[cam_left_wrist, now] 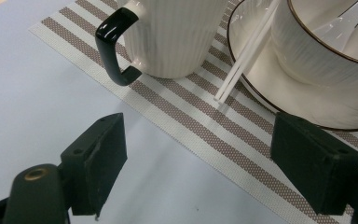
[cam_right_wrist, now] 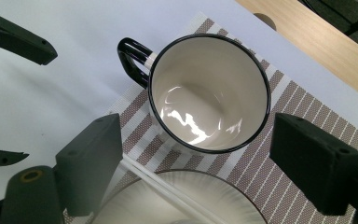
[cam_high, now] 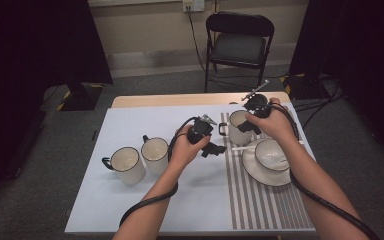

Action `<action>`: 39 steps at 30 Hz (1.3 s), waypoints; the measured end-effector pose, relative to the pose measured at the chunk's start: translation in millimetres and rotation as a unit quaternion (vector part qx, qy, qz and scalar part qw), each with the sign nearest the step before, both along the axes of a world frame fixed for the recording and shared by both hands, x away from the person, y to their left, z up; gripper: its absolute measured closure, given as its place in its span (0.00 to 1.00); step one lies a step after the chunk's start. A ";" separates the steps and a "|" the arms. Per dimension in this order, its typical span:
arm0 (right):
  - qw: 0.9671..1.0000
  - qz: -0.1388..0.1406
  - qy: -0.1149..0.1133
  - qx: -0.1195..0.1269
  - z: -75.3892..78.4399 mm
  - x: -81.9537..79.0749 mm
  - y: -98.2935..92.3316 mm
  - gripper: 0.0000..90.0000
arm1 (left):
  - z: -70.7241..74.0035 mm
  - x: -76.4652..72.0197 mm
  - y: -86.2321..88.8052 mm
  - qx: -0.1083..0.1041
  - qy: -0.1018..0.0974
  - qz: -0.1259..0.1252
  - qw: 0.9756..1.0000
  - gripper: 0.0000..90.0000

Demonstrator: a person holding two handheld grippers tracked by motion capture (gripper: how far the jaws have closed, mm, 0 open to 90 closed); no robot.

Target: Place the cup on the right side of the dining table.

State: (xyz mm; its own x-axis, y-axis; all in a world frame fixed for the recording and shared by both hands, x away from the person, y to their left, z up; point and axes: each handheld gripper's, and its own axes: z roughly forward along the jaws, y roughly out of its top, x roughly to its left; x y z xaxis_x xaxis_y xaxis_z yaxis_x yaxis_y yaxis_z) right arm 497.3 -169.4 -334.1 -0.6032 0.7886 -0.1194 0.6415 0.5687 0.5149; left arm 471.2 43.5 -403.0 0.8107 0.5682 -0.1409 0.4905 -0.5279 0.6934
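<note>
A cream mug (cam_high: 238, 127) with a black rim and black handle stands upright and empty on the far left part of a striped placemat (cam_high: 260, 200), its handle turned left toward the bare table cover (cam_high: 130, 120). In the right gripper view the mug (cam_right_wrist: 209, 93) sits between and just beyond the two black jaws, which stand wide apart and touch nothing. The right gripper (cam_high: 250, 120) hovers over the mug's far right side, held in the right hand (cam_high: 275, 122).

Just to the mug's near right, a plate (cam_high: 265, 172) carries a white bowl (cam_high: 272, 154), and white chopsticks (cam_high: 242, 148) lie across the plate's left rim, tips pointing left onto the mat.

The left gripper (cam_high: 215, 148) hangs left of the mat's edge, held by the left hand (cam_high: 185, 150). In its own view the jaws are spread apart and empty, with the mug (cam_left_wrist: 172, 37) and chopsticks (cam_left_wrist: 247, 51) ahead.

Well to the left, two more mugs (cam_high: 140, 159) stand side by side. A black folding chair (cam_high: 237, 42) stands beyond the table.
</note>
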 end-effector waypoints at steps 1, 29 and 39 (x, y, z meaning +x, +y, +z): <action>1.000 -0.001 0.001 0.000 0.1 -0.8 0.2 0.18 | 0.2 -0.5 0.6 0.002 0.002 -0.004 1.000 0.20; 1.000 0.028 0.006 -0.009 -10.1 -20.2 9.8 0.18 | -11.4 -18.8 14.4 -0.003 0.010 -0.002 1.000 0.20; 0.999 0.033 0.004 -0.011 -9.7 -23.4 9.2 0.18 | -12.6 -24.1 19.7 -0.010 0.010 -0.001 1.000 0.20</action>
State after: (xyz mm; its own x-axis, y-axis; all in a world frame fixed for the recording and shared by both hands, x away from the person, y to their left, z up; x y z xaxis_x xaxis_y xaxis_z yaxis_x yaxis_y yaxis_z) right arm 473.8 -160.1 -343.8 -0.6549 0.7440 -0.1322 0.6057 0.6214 0.4970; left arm 447.1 63.2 -415.5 0.8086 0.5637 -0.1686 0.5040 -0.5156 0.6929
